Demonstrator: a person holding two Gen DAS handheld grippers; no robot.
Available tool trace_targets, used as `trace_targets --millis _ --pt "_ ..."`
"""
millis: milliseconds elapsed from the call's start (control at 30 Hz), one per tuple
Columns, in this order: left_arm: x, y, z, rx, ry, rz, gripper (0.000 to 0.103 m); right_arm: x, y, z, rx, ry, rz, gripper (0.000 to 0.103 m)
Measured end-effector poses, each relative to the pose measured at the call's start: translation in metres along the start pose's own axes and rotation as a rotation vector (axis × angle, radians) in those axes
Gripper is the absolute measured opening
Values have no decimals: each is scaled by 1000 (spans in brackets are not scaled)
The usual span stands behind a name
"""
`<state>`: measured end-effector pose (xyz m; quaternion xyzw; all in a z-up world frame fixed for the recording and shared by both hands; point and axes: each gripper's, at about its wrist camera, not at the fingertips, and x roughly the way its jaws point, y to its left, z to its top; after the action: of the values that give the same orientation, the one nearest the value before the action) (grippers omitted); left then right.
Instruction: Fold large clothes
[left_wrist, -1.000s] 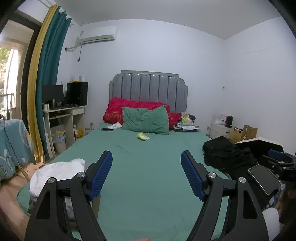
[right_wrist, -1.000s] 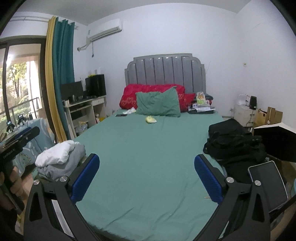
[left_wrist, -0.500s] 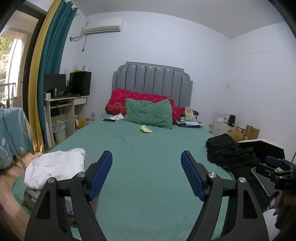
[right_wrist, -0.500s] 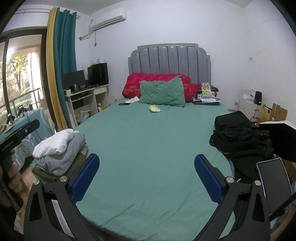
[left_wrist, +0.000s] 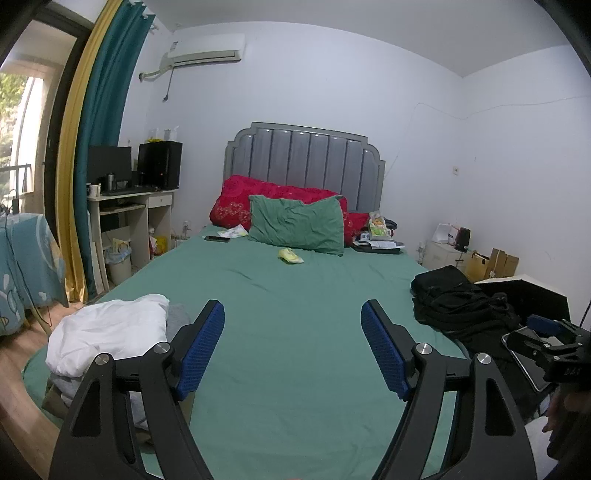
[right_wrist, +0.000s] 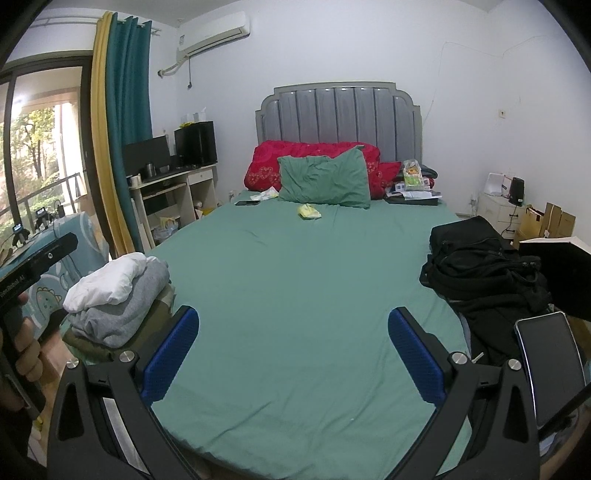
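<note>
bed (left_wrist: 295, 332): wide green sheet, mostly bare through the middle, grey padded headboard at the far end.
left gripper (left_wrist: 291, 345): held above the foot of the bed, blue pads spread wide apart with nothing between them, only sheet showing in the gap.
right gripper (right_wrist: 293, 354): also above the foot of the bed, fingers parted wide and empty; a hand (right_wrist: 22, 350) grips the handle of the other tool at the left edge of the right wrist view.
folded pile (right_wrist: 118, 295): on the near left corner of the bed, a white garment (left_wrist: 107, 332) on top, a grey one (right_wrist: 122, 310) under it, something olive at the bottom; just beside the left fingers of both tools, not touched.
black clothes (right_wrist: 484, 266): a rumpled heap at the right edge of the bed, near its foot, well apart from the pile.
phone (right_wrist: 550, 365): dark screen, at the near right corner of the bed, just beside the black heap.
green pillow (left_wrist: 297, 225): leaning on a red pillow (left_wrist: 236, 206) at the head of the bed.
small yellow thing (left_wrist: 290, 256): on the sheet just in front of the green pillow; too small to tell what it is.
</note>
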<state>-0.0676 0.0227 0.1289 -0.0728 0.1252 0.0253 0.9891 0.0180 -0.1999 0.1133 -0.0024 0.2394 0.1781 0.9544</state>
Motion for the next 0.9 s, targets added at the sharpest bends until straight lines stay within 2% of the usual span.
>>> trace_targets --millis 900 --pt "1 1 -1 5 -2 -22 79 3 -7 -2 13 6 -1 101"
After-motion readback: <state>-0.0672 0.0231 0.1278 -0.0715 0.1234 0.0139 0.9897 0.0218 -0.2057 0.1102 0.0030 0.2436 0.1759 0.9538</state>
